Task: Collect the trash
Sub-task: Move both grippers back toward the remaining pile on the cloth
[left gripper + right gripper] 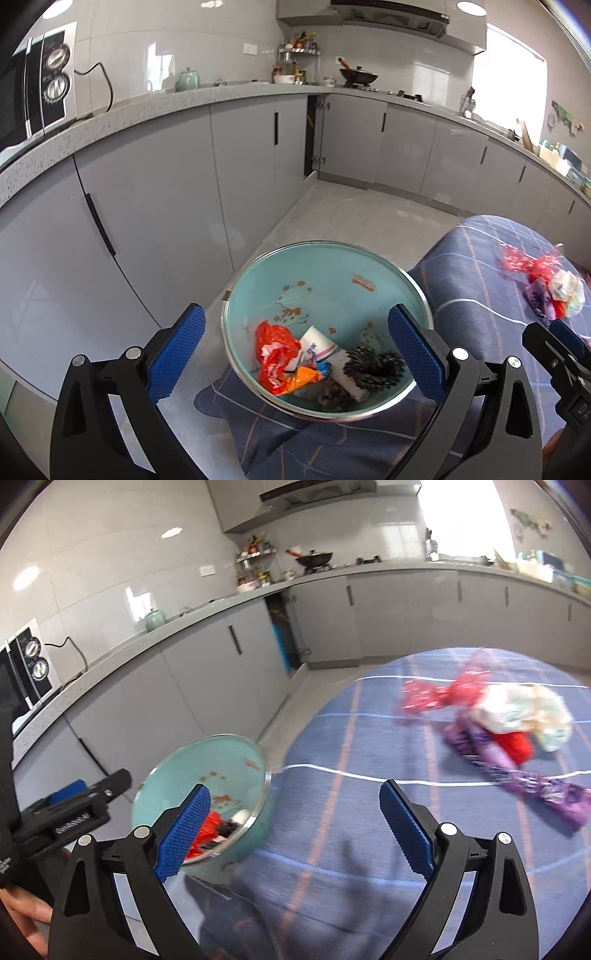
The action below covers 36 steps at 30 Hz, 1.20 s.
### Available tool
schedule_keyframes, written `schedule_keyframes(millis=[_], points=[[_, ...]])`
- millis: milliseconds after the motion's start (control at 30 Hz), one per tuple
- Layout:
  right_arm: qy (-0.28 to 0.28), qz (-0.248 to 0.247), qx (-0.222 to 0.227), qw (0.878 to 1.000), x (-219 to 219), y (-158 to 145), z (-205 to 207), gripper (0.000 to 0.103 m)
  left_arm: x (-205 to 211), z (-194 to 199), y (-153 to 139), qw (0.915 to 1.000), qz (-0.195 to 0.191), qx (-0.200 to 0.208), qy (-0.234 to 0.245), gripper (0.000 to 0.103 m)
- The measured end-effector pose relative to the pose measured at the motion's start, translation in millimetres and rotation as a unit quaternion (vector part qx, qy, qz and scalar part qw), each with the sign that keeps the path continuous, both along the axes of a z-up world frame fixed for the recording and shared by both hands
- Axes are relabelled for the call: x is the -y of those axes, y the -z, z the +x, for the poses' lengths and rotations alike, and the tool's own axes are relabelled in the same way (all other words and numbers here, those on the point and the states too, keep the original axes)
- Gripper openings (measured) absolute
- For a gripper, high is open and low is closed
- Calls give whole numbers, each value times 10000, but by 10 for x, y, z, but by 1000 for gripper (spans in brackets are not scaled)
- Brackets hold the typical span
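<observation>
A: Where is the trash seen?

B: Some is already gathered in the pale teal metal-rimmed bowl [325, 291], which rests at the edge of the blue plaid cloth-covered counter [369, 834]: a crumpled red-orange plastic wrapper [275, 350], a white paper cup [317, 347] and a dark spiky cone-like piece [373, 363]. The remainder lies well apart from the bowl on the cloth: a red cellophane wrapper [443, 694], a crumpled white tissue wad [524, 716] and a long purple foil wrapper [517, 771], all touching in one heap.

A: How would that heap be expected to handle?

B: It is judged light, soft and crushable; the foil may be slippery. A pinch across the bunched middle of the red cellophane, or on the tissue's bulk, is judged the surest hold.

A: How are the tools held?

B: The left tool [295, 350] is held above the bowl, tilted downward, its fingers spread wide with nothing between them. The right tool [295, 830] is aimed over bare cloth, short of the heap, its fingers likewise wide apart and empty.
</observation>
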State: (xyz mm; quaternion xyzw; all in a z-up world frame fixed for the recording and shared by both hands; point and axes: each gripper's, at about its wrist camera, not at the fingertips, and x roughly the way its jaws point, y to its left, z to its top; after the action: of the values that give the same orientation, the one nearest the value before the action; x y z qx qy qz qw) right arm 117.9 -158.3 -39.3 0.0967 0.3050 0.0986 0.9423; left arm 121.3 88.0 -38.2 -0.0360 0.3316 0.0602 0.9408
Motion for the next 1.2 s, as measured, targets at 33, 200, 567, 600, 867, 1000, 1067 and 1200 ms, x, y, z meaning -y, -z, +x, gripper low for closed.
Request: schedule_keyframes(millis=[33,200,567,600,867,1000,1067,1200], points=[[45,-28,18,10000,29,-10,-26,91,29,-22,-12,10000,5,15,35,97],[350,-398,232,9983,269,-57,-259,96,232,-136,-46,9997,43,68,222,97],[862,-385,90,9955,721,18,-499,97,666,-260,-45,9975,105,19,694,97],[903,-376,80,9952,761,27,-522,97,699,-262,-37,9972,105,2,735,97],[1251,-248,-22,9918,1069,106,-667,97,997,-297,82,9938,68,-202,1087,97],[1382,-230,-89,9901,1191,162,-721,97,1141,-309,148,9914,58,-299,1270,97],[1434,-213,-118,9894,1245,186,-742,97,1197,-315,177,9906,67,-325,1324,97],[1511,-145,-157,9883,1353,220,-788,97,1299,-330,223,9886,113,-392,1452,97]])
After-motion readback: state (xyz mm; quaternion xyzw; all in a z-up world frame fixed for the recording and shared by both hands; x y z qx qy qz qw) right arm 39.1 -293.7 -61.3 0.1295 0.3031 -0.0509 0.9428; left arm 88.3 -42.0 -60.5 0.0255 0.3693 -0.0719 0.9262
